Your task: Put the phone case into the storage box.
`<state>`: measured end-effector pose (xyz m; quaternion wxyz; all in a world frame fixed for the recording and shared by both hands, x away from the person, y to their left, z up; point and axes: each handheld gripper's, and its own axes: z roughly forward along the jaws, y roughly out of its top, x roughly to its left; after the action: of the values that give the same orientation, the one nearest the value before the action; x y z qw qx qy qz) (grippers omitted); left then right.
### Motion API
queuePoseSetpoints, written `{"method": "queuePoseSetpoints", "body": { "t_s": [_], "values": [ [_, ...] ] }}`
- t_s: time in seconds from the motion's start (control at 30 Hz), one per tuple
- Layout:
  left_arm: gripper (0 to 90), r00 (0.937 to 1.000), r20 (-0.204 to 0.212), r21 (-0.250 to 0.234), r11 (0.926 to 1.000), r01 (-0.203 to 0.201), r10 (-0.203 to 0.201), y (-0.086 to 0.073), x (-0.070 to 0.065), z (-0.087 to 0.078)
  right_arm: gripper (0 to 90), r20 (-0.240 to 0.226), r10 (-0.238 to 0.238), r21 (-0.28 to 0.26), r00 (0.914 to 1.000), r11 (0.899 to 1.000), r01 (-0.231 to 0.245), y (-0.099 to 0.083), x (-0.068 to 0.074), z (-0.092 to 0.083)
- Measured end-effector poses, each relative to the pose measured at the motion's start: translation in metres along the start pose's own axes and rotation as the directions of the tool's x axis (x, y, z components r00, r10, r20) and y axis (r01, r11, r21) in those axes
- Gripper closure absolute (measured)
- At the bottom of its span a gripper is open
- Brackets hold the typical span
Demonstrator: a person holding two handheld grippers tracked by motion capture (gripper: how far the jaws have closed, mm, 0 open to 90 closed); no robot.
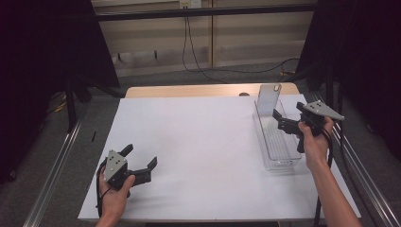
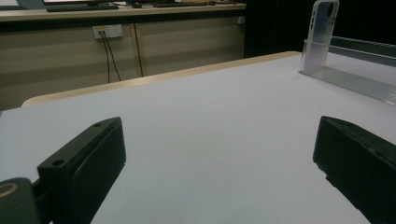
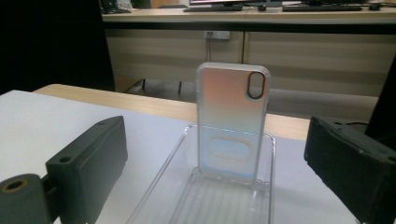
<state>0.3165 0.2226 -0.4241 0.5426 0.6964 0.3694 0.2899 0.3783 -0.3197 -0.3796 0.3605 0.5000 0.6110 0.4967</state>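
Beyond my tabletop [image 1: 198, 137] with its white cover and pale wood rim, I see grey carpet floor [image 1: 156, 78], beige wall panels [image 1: 151, 35], black cables [image 1: 191, 47] hanging from a wall socket [image 2: 107, 31], black curtains [image 1: 42, 56] either side, metal rails [image 1: 54, 170] flanking.

- Your bench [image 1: 213, 90] is a light wooden top, and its bare wood shows as a strip along the far edge.
- A white sheet [image 1: 203, 151] covers almost all of it, reaching the near edge and both sides.
- On the sheet, at your right, lies a clear plastic tray [image 1: 279, 163], long and narrow, running from near to far.
- A phone case [image 1: 268, 99] stands upright at the tray's far end.
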Motion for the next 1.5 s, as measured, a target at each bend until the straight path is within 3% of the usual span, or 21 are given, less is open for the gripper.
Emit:
{"method": "queuePoseSetpoints", "body": {
  "t_s": [0.13, 0.3, 0.37, 0.53, 0.73, 0.93, 1.03, 1.13, 1.5],
  "values": [
    [2.5, 1.0, -0.001, -0.004, 1.0, 0.002, -0.002, 0.0, -0.001, -0.001, 4.7, 0.03, 0.01, -0.044, 0.9995, 0.999, -0.008, 0.0, 0.001, -0.008],
    [2.5, 1.0, -0.006, -0.008, 1.0, -0.001, 0.001, 0.001, -0.001, -0.003, 1.2, -0.009, 0.012, -0.047, 0.9999, 0.999, -0.013, -0.003, 0.001, -0.017],
    [2.5, 1.0, -0.005, -0.01, 1.0, -0.001, 0.001, 0.001, -0.001, -0.003, 1.8, -0.001, 0.006, -0.054, 1.0, 0.999, -0.006, -0.004, 0.002, -0.021],
    [2.5, 1.0, -0.001, -0.013, 0.9999, 0.01, -0.01, 0.001, -0.002, -0.003, 1.9, -0.006, 0.005, -0.052, 1.0, 0.999, -0.005, -0.008, 0.003, -0.028],
    [2.4, 0.9998, 0.017, -0.012, 0.9999, -0.012, 0.012, 0.002, -0.005, -0.005, 0.9, 0.0, -0.005, -0.057, 1.0, 0.998, 0.005, -0.014, 0.006, -0.038],
    [2.4, 0.9999, 0.006, -0.011, 0.9999, -0.009, 0.009, 0.001, -0.004, -0.006, 0.8, 0.006, -0.015, -0.066, 0.9999, 0.998, 0.016, -0.02, 0.009, -0.05],
    [2.4, 0.9999, 0.001, -0.02, 0.9997, 0.015, -0.015, 0.001, -0.004, -0.008, 0.7, 0.008, -0.021, -0.067, 0.9998, 0.998, 0.021, -0.025, 0.012, -0.057],
    [2.3, 0.9999, -0.007, -0.021, 0.9997, 0.011, -0.011, 0.001, -0.003, -0.011, 0.0, 0.032, -0.028, -0.07, 0.9991, 0.997, 0.03, -0.029, 0.015, -0.063],
    [2.3, 0.9996, -0.027, -0.01, 0.9999, 0.003, -0.004, -0.001, -0.004, -0.014, 0.0, 0.039, -0.005, -0.058, 0.9992, 0.998, 0.007, -0.049, 0.023, -0.083]
  ]
}}
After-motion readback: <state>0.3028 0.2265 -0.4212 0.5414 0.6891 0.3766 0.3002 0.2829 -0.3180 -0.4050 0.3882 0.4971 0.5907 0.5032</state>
